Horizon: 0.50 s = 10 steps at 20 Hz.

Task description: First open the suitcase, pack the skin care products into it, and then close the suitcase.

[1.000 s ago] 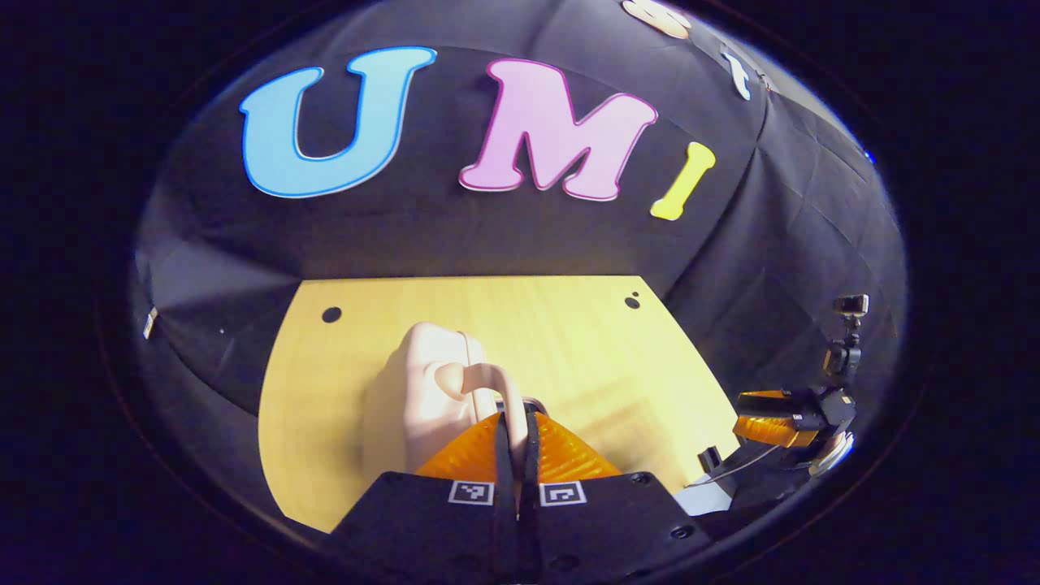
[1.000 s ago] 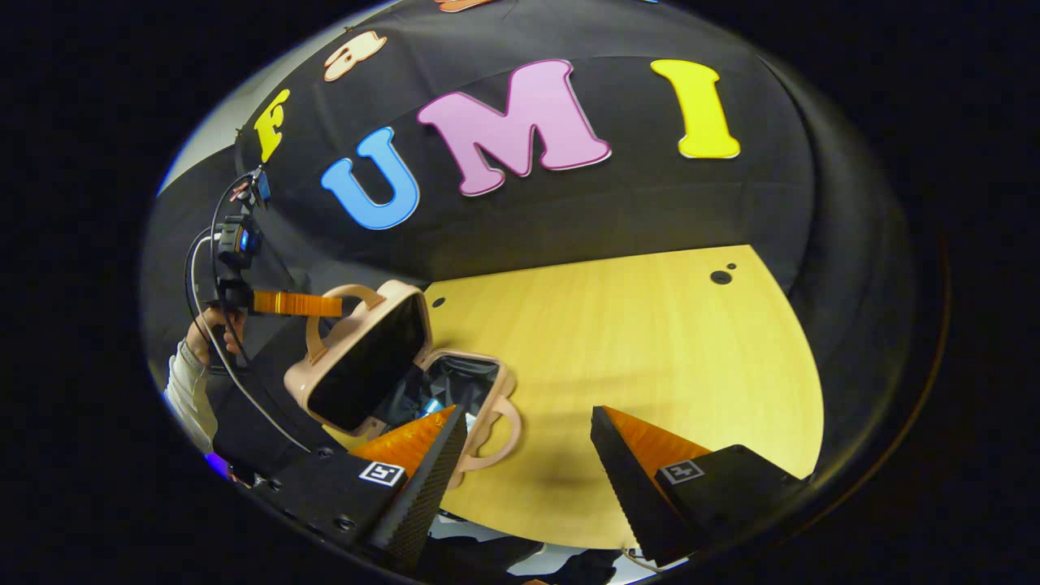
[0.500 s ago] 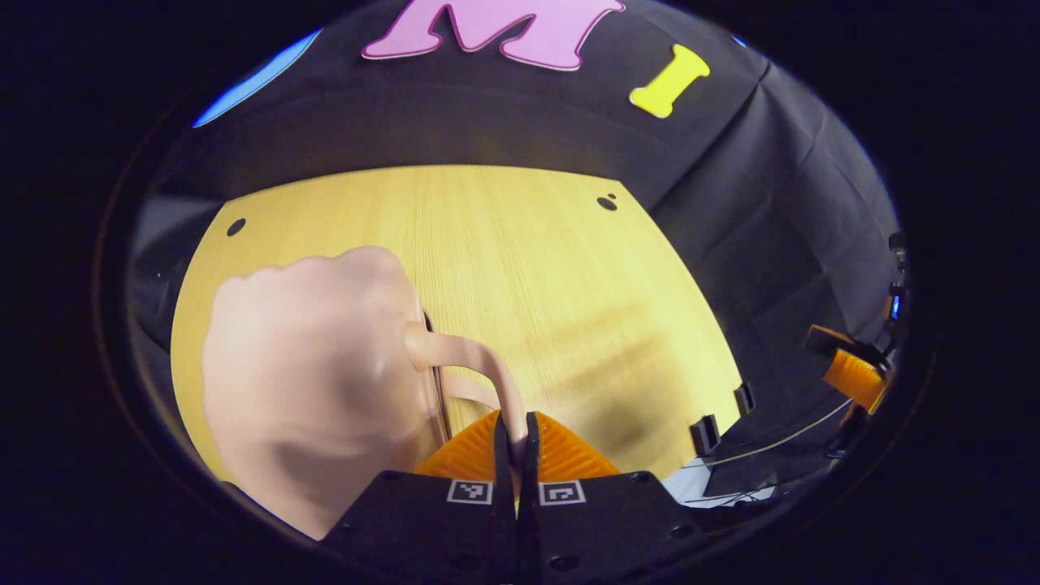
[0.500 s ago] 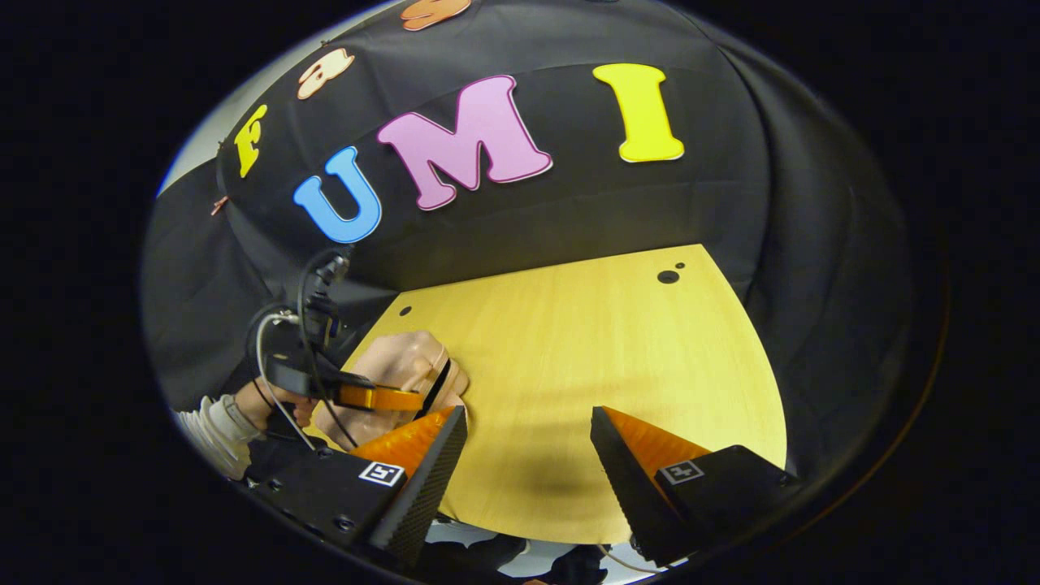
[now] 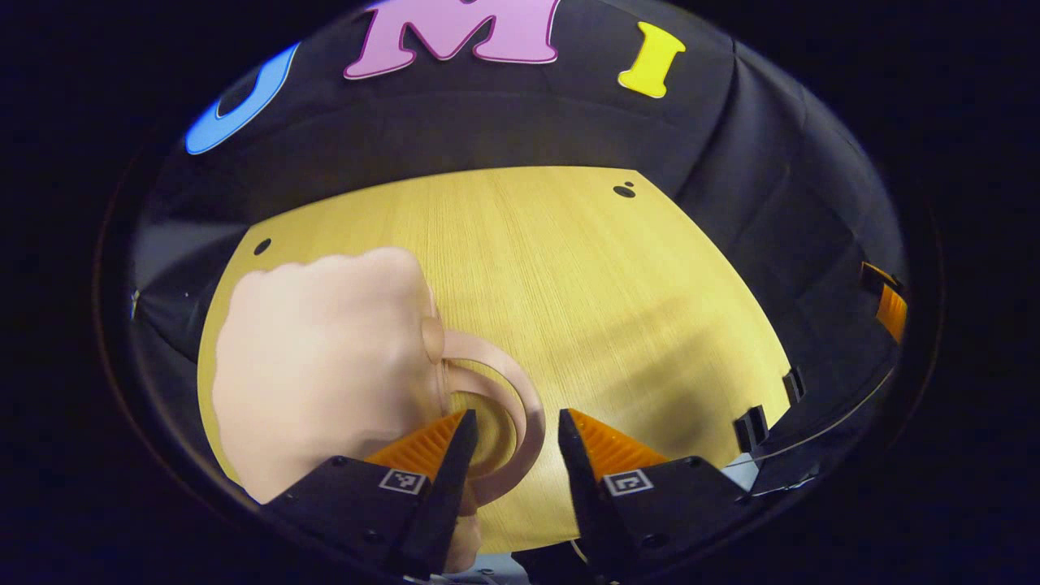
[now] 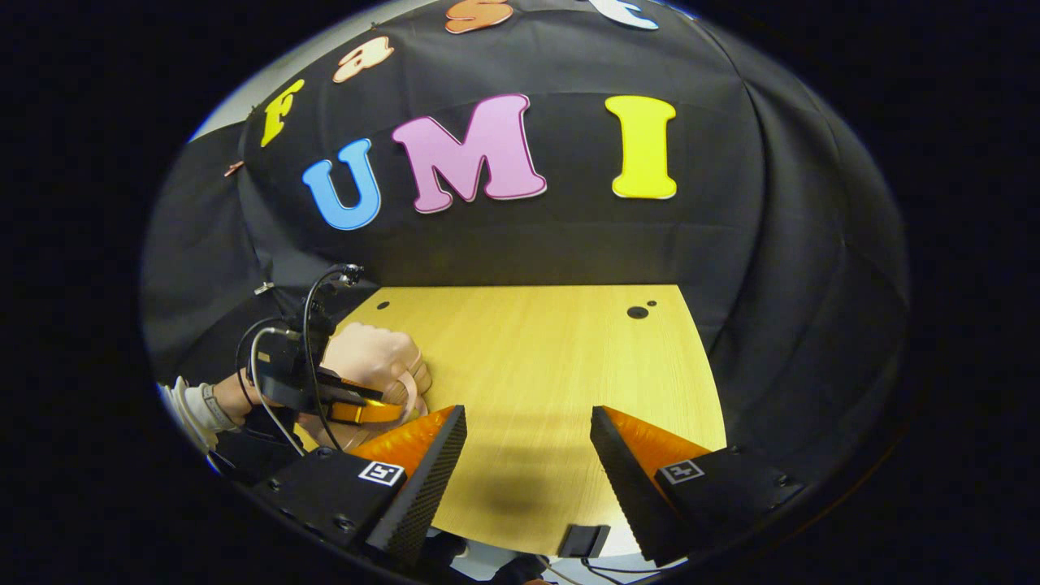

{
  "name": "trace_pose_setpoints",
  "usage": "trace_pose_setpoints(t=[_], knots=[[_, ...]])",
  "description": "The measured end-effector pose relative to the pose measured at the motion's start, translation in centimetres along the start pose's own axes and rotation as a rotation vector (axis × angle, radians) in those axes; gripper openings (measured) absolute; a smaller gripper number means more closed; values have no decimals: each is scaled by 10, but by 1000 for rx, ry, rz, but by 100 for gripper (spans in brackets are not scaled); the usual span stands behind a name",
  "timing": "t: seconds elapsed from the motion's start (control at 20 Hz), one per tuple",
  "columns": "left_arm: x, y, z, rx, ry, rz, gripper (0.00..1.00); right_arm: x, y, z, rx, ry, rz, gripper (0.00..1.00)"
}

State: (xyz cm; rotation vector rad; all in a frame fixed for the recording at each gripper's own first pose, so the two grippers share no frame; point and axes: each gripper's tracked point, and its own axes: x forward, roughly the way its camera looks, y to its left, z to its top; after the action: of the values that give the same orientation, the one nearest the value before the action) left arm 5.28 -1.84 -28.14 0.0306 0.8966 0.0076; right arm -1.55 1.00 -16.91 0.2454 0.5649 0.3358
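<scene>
Left gripper (image 5: pixel 510 455): jaws parted to a moderate gap, pressing on nothing; the looped handle (image 5: pixel 504 390) of the suitcase (image 5: pixel 325 366) curves between the two fingers, and whether it brushes the left-hand finger cannot be told. Suitcase: pale pink, lid down, lying flat on the wooden table (image 5: pixel 569 268) at the near left of the left gripper view; its near edge is cut off behind the gripper body. Any skin care products are hidden by the shut shell. Right gripper (image 6: pixel 528 447): jaws spread wide and empty, hovering above bare tabletop, well apart from the suitcase. In the right gripper view the suitcase sits at the far left edge, partly covered by the left gripper and its cables; a hand (image 6: pixel 244 398) with a light sleeve holds that gripper. Writing: small square coded markers on the gripper bodies, carrying no readable text. No brand visible on the suitcase.
</scene>
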Motion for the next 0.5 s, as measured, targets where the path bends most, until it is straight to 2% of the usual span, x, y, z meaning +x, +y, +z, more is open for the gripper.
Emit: trace_pose_setpoints(t=[0.05,0.1,0.15,0.3,0.5], knots=[[-11,-4,9,2,-55,20,80,-4,-2,7,-21,-24,5,97],[-23,-10,19,2,-110,42,93,-6,-4,16,-44,-50,7,97],[-41,-15,30,-2,-170,69,97,-9,-2,27,-66,-83,14,97],[-101,-30,72,-2,-379,132,97,-18,0,68,-124,-194,1,97],[-190,-46,125,9,-634,184,97,-39,20,128,-139,-365,-33,97]])
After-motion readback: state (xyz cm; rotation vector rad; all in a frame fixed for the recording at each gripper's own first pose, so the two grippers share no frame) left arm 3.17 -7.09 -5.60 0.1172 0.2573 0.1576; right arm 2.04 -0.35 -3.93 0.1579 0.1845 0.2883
